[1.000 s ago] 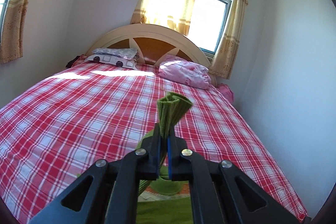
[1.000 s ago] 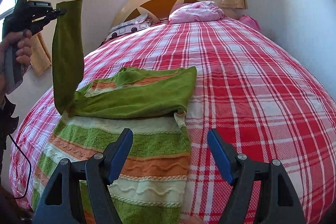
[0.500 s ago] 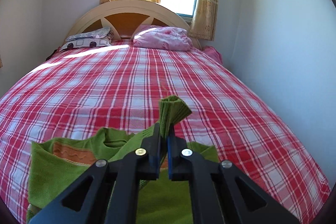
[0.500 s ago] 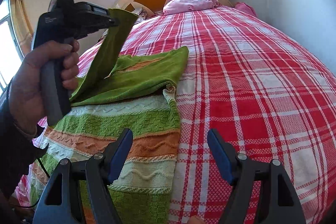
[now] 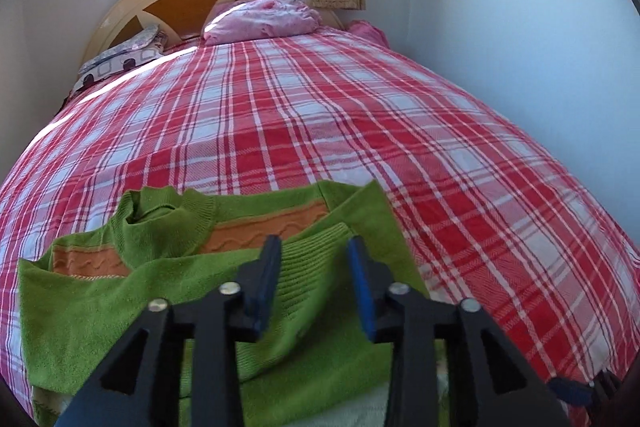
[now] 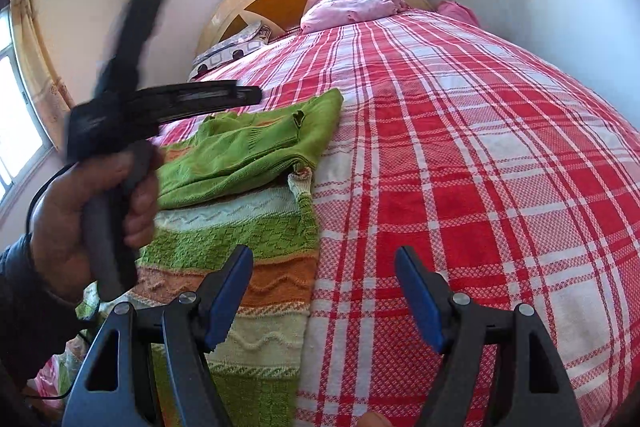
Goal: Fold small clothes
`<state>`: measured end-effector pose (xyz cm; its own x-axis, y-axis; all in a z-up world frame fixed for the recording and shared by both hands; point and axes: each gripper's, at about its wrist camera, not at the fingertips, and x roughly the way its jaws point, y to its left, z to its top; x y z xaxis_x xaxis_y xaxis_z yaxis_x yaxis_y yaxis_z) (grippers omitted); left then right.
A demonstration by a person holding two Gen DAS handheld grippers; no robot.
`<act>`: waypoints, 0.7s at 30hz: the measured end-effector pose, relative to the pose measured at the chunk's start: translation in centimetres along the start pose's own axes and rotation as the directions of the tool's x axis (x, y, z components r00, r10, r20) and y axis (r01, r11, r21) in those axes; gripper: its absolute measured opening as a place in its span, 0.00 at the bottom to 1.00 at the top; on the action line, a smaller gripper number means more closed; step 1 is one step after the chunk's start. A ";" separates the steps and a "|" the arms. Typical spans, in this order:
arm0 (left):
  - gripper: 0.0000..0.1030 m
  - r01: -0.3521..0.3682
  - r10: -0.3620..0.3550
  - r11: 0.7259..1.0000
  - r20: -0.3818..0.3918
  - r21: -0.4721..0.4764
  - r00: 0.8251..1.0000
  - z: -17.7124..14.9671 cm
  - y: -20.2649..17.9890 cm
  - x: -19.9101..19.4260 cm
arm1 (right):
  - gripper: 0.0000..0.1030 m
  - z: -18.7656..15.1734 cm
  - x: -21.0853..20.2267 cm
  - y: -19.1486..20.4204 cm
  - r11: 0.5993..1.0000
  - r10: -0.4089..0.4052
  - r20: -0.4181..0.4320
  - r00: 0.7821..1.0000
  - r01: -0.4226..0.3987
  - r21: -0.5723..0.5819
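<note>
We see the green striped sweater [image 6: 256, 187] lying on the plaid bed [image 6: 460, 147], sleeve folded across it (ribbed cuff between the opening left hand-held gripper [image 5: 314, 283], unpinched), right hand-held gripper [image 6: 324, 295] spread wide, empty.

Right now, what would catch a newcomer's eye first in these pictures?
Most striking is the red plaid bedspread covering the whole bed. A green striped sweater lies on its near left part, one sleeve folded across the chest. The left hand-held gripper hovers over that sleeve, jaws opening, nothing pinched.
</note>
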<state>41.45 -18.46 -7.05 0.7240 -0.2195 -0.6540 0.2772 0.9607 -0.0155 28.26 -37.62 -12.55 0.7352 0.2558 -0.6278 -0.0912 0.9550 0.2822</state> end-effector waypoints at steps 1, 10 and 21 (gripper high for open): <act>0.56 0.020 -0.020 1.000 0.027 0.015 0.999 -0.3 0.2 -1.3 | 0.72 0.0 -0.1 -0.2 1.000 0.003 0.007 1.000 -0.003 0.007; 0.89 -0.272 0.269 0.962 0.115 0.013 0.956 -4.7 12.4 -8.2 | 0.67 4.8 -0.1 1.6 0.997 0.078 0.018 0.997 -0.078 0.002; 0.89 -0.436 0.432 0.870 -0.072 -0.230 0.899 -8.7 24.1 -6.4 | 0.40 11.6 14.2 5.8 0.998 -0.008 -0.211 0.977 -0.005 -0.060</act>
<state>37.99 7.57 -9.81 0.7254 0.2301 -0.6487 -0.2203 0.9705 0.0978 45.98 -30.24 -11.40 0.5773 0.2743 -0.7691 -0.1351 0.9610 0.2413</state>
